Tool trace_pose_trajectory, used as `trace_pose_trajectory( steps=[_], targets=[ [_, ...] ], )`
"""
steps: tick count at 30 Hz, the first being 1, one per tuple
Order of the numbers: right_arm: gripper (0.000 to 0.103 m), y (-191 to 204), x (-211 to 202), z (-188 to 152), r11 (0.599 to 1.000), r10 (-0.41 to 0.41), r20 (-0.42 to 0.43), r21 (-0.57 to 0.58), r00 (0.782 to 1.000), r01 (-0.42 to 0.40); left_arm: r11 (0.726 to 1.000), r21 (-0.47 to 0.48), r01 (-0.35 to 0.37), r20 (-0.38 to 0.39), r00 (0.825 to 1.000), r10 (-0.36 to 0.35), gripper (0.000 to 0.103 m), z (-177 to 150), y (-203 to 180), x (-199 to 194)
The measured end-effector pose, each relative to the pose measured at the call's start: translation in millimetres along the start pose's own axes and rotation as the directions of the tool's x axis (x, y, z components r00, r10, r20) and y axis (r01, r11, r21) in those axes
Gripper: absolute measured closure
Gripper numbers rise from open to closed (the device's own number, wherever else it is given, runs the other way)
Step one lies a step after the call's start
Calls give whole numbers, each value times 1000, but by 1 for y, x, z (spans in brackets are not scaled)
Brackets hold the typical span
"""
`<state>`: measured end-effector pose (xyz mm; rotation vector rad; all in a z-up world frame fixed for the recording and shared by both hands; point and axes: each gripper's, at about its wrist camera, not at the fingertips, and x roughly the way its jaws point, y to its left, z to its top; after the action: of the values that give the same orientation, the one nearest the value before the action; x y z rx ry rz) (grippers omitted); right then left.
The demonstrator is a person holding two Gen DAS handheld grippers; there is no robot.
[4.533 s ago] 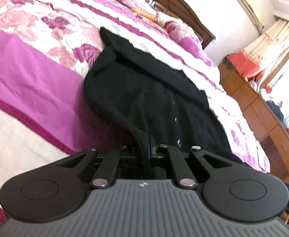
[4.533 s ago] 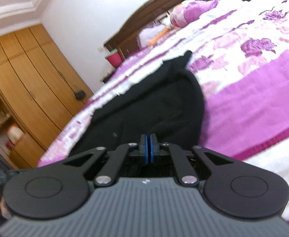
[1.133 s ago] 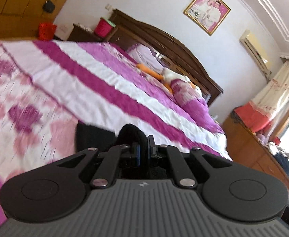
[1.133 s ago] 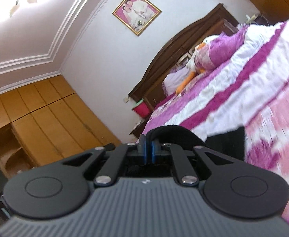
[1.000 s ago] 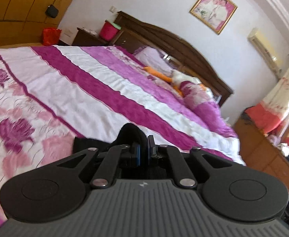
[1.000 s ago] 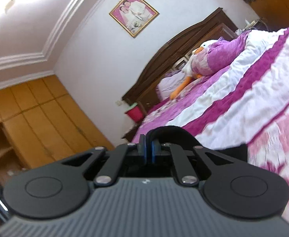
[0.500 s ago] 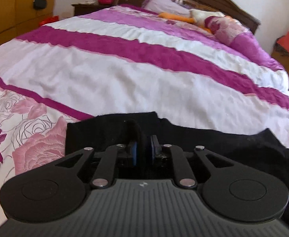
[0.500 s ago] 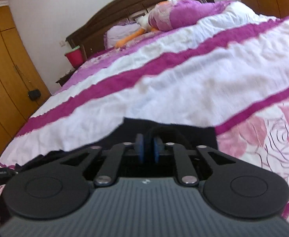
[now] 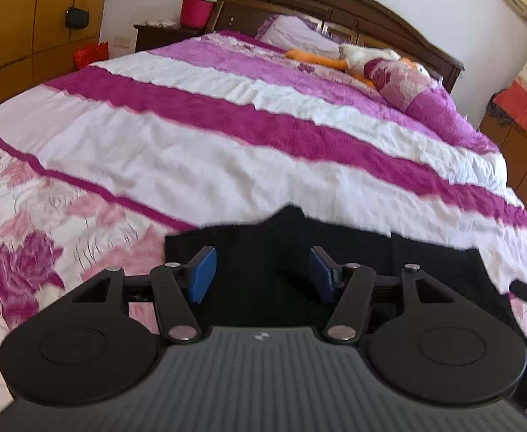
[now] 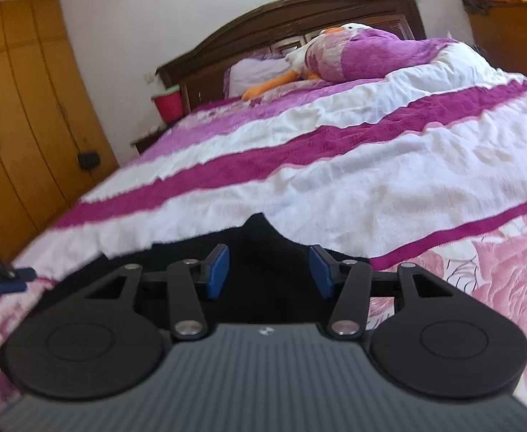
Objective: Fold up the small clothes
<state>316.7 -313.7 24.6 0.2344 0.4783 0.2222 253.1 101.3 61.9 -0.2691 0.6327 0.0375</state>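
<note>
While a black knitted garment (image 9: 263,248) lies spread flat on a bed's pink, white and magenta floral quilt (image 9: 198,165), the left gripper (image 9: 262,275) hovers low over it, its blue-padded jaws just opened and standing apart, cloth beneath them but unpinched. At the right gripper (image 10: 269,271), jaws likewise newly parted, a small peak of fabric rises at 12 o'clock. An orange-and-white stuffed duck (image 10: 292,68) rests by the dark wooden headboard (image 9: 335,3).
</note>
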Motion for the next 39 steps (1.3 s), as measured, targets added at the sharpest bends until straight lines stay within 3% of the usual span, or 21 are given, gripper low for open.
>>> trace_pose_trajectory(
  steps=[6,9,13,15,16,17,21,24,27,32,34,39],
  targets=[
    [50,11,25,1,987,-32,-48,-157,998,24,994,107,-9,-28,1000,12,40,-18,-23,26],
    [52,22,43,1,965,-63,-91,-261,994,38,994,109,-31,-45,998,36,40,-21,-24,42],
    [51,35,67,-4,920,-117,-144,-387,983,53,996,90,-13,-43,999,17,40,-27,-15,51],
    [84,40,70,-5,909,-94,-158,-416,983,20,996,86,-5,-35,999,8,40,-28,-12,51],
    [93,43,69,-4,907,-96,-153,-420,984,23,997,79,-2,-29,1000,4,40,-28,-12,50],
    [94,45,64,-2,902,-94,-118,-431,988,35,997,74,1,-21,1000,1,40,-29,-11,50],
    [94,33,61,12,925,-171,-43,-350,984,146,997,80,-10,4,1000,10,40,-32,-13,51],
    [93,9,80,14,940,-272,-102,-243,957,241,993,115,-31,23,999,29,40,-36,-18,52],
    [90,-3,81,17,958,-257,-145,-166,956,232,987,150,-48,32,999,44,40,-41,-22,53],
    [69,25,62,31,932,-283,-96,-263,954,250,989,143,-44,36,999,39,40,-41,-22,53],
    [64,42,55,34,926,-245,-88,-316,966,206,990,133,-36,38,999,31,40,-41,-21,53],
    [64,69,64,36,928,-56,-202,-372,978,-24,994,110,-20,44,999,15,39,-39,-17,45]
  ],
)
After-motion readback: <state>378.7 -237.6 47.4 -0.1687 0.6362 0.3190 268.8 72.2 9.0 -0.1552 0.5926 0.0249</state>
